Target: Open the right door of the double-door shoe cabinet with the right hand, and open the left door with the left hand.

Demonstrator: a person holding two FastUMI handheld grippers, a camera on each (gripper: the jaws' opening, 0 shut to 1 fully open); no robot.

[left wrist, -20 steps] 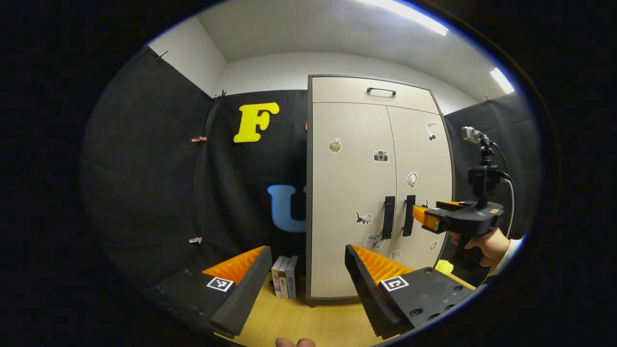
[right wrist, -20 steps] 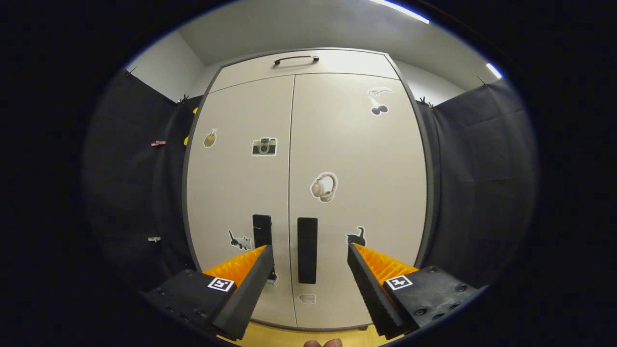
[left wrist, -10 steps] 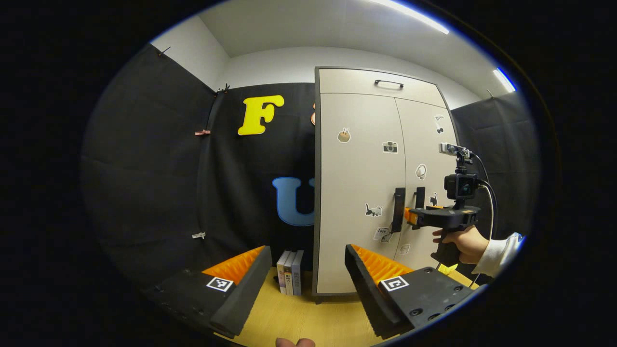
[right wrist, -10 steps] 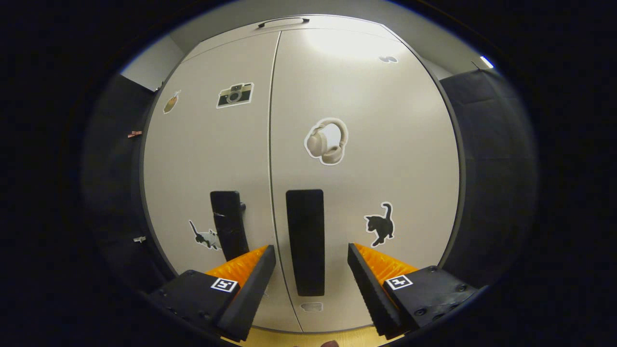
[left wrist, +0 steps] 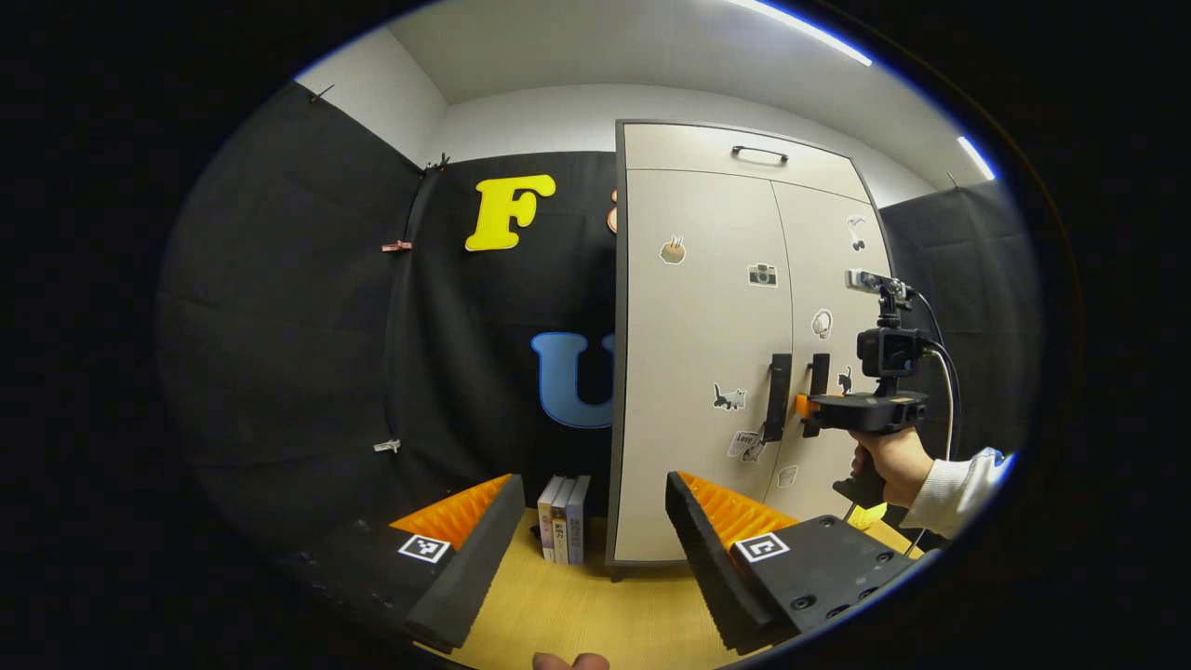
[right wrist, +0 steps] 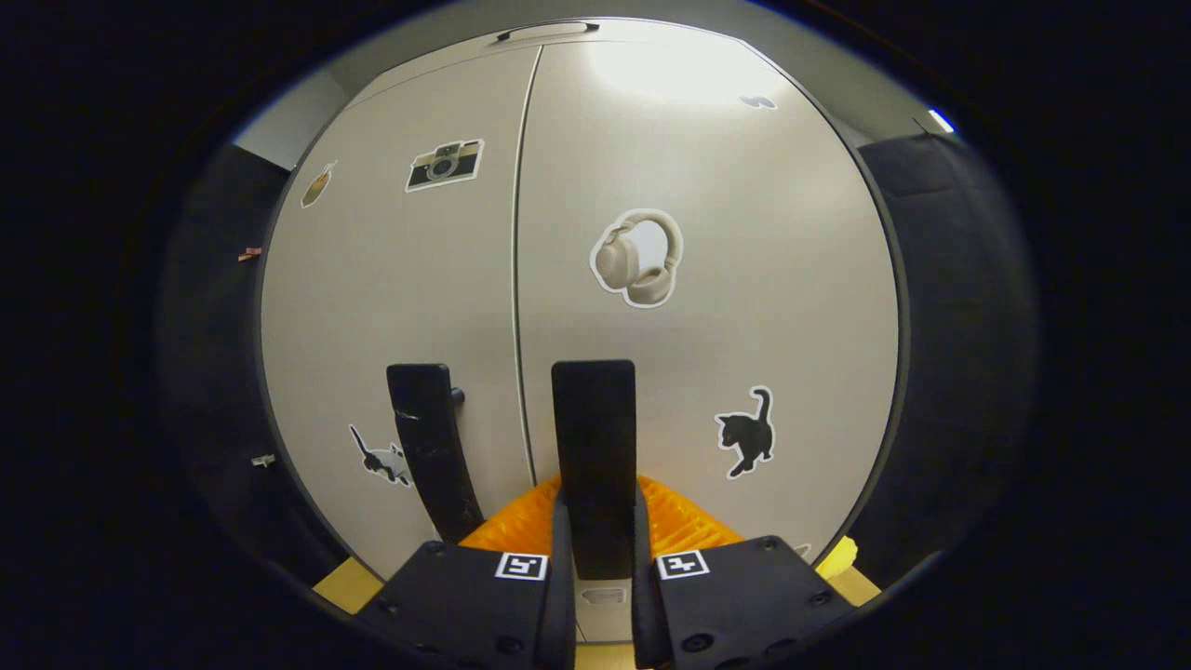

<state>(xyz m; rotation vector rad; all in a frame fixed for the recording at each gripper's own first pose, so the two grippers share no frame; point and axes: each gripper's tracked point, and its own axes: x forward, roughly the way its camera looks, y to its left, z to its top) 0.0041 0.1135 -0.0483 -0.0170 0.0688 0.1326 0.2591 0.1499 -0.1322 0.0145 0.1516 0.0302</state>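
Two tall doors, both closed, front the pale shoe cabinet (left wrist: 707,372), which stands on a wooden floor (left wrist: 577,614) against the booth's black wall. Each door has a dark vertical handle by the centre seam. In the right gripper view, the right door's handle (right wrist: 594,437) now sits clamped between the fingers of the right gripper (right wrist: 595,558). Half a second ago those fingers stood wide apart on either side of it; they have since closed until both press on the handle's lower part. That suggests the grasp is made and the pull on the right door (right wrist: 707,307) can begin, though the door shows no gap yet. The left door's handle (right wrist: 430,447) stands untouched just beside it. In the left gripper view, a person's hand (left wrist: 891,461) holds the right gripper at the handles. The left gripper (left wrist: 591,530) hangs well back from the cabinet, fingers spread wide, holding nothing. A few books (left wrist: 563,519) stand by the cabinet's foot.
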